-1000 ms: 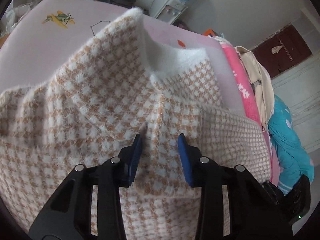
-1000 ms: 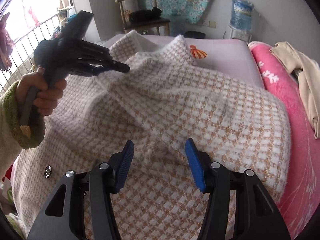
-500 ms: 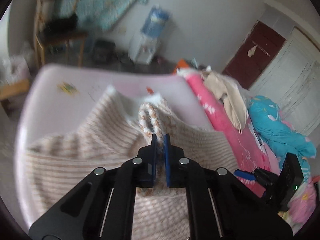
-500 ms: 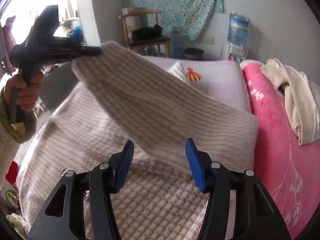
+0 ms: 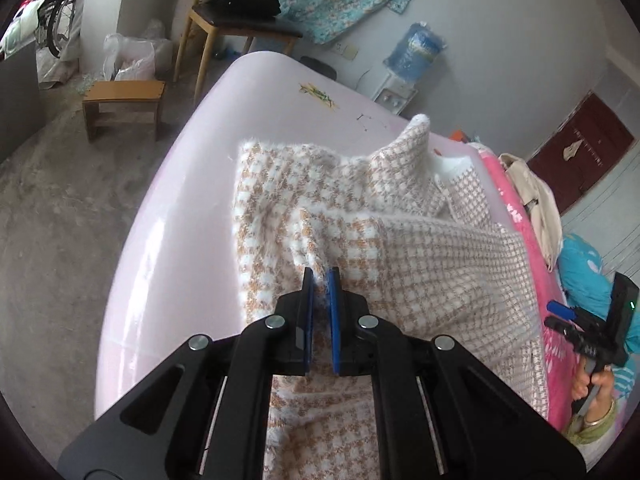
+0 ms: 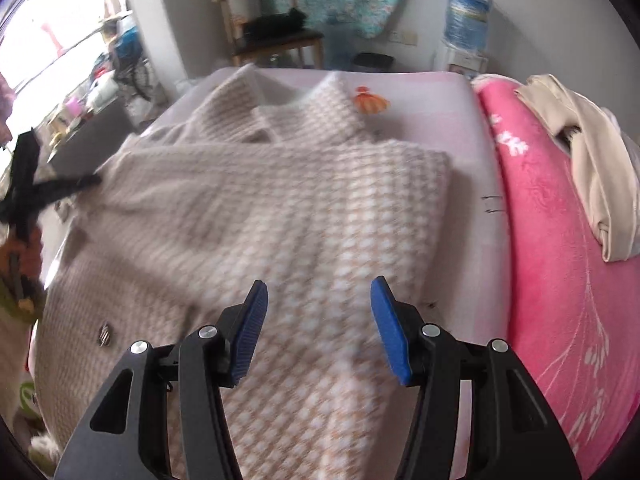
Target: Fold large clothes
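Observation:
A large beige-and-white houndstooth coat [image 5: 400, 240] lies on a pale pink bed [image 5: 180, 220]. My left gripper [image 5: 320, 280] is shut on a fold of the coat's sleeve, pulled across the body toward the coat's left side. In the right wrist view the coat [image 6: 280, 220] lies with the sleeve folded over it, and the left gripper [image 6: 90, 180] shows blurred at the coat's left edge. My right gripper [image 6: 318, 300] is open and empty just above the coat's lower part. It also shows in the left wrist view [image 5: 560, 312] at the far right.
A pink blanket [image 6: 560, 260] with a beige garment [image 6: 592, 160] on it lies to the right of the coat. A wooden stool [image 5: 124, 100], a chair [image 5: 240, 28] and a water dispenser [image 5: 416, 52] stand beyond the bed. The floor lies to the left.
My left gripper closed on the sleeve, lifted it and carried it across the coat to the left, then lowered it. My right gripper stayed open and drew back slightly.

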Demonstrator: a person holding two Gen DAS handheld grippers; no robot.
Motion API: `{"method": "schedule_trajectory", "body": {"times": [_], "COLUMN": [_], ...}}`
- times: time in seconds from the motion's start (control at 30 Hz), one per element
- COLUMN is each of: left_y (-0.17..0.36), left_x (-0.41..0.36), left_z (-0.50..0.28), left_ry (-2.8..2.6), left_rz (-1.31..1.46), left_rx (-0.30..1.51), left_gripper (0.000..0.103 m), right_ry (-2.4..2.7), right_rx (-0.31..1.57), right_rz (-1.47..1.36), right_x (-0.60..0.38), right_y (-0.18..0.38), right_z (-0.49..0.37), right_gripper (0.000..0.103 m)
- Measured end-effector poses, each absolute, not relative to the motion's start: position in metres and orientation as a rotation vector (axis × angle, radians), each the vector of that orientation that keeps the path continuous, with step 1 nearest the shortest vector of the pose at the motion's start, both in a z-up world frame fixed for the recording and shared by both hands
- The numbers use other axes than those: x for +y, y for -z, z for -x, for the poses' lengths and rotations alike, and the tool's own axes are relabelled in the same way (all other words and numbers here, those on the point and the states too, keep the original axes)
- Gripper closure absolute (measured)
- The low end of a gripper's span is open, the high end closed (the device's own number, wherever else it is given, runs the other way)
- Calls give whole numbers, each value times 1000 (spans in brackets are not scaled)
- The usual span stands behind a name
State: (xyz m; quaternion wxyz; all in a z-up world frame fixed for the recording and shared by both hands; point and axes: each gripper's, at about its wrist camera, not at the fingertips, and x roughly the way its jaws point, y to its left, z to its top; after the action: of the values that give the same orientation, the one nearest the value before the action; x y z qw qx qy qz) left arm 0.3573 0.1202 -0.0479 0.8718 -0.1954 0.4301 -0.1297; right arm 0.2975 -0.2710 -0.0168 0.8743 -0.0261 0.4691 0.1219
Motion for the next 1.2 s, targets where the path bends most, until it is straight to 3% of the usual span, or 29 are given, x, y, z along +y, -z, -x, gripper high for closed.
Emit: {"method": "schedule_trajectory", "body": {"times": [0.1,0.2,0.23,0.37,0.47,0.5,0.57,0.67,1.03,1.2], "left_y": [46,44,44,55,54,51,38,17,48,39], "left_x": [121,123,122,115,109,107,104,100,97,102], "left_z": [-358,-364,-369,-388,-394,-394,-391,-384,-386,-380], "left_ry": [287,322,318,285,274,271,279,283,188,174], "left_rz": [398,418,409,383,336,315,290,258,154,156], "left_rx": [895,916,920,976,950,935,877,768,811,788], "left_gripper": [92,63,59,61,82,94,94,95,94,94], "right_ry": [-216,-183,-182,-160,-155,-149,-179,-173,-136,-124], "right_rx": [989,1003,1018,1076,1115,1118,1114,1072,1044,1037], "right_rz": [-23,-124,-179,-354,-434,-444,-462,-424,-390,-340], "right_x": [-291,-316,-326,-353,-365,-367,-366,-358,-354,-354], "right_y": [16,19,23,43,57,60,61,54,65,54], "right_z": [-315,-336,-345,-377,-396,-402,-406,-407,-408,-402], "right_gripper": [50,50,50,50,51,54,79,90,90,77]}}
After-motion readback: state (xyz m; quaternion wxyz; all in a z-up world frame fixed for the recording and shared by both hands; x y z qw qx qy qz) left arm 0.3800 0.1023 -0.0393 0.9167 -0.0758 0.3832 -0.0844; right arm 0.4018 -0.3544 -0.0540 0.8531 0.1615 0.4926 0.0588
